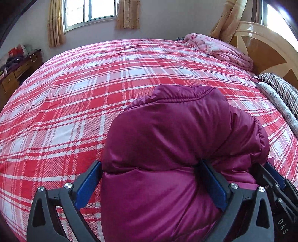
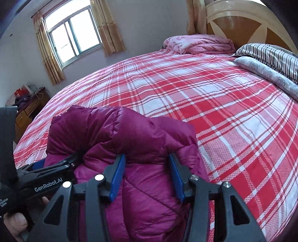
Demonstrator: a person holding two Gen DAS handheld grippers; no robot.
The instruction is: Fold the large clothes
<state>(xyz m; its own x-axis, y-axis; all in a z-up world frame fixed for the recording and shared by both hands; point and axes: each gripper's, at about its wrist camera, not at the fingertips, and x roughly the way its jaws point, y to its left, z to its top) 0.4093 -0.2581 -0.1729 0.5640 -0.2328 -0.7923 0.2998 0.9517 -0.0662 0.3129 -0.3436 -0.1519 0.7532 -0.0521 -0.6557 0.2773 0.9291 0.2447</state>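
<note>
A puffy magenta down jacket (image 1: 177,141) is bunched up and held above the red plaid bed (image 1: 74,96). My left gripper (image 1: 150,167) has its blue pads pressed into a thick fold of the jacket. My right gripper (image 2: 147,160) grips another thick fold of the same jacket (image 2: 130,134), close beside the left one. The right gripper also shows at the right edge of the left wrist view (image 1: 275,178), and the left gripper at the left of the right wrist view (image 2: 55,167). Most of the jacket hangs below and is hidden.
A folded pink quilt (image 1: 219,48) lies at the head of the bed by the wooden headboard (image 1: 264,44). Striped and patterned pillows (image 1: 279,93) lie at the right. A wooden dresser (image 1: 16,72) stands at the far left under a window (image 1: 89,11).
</note>
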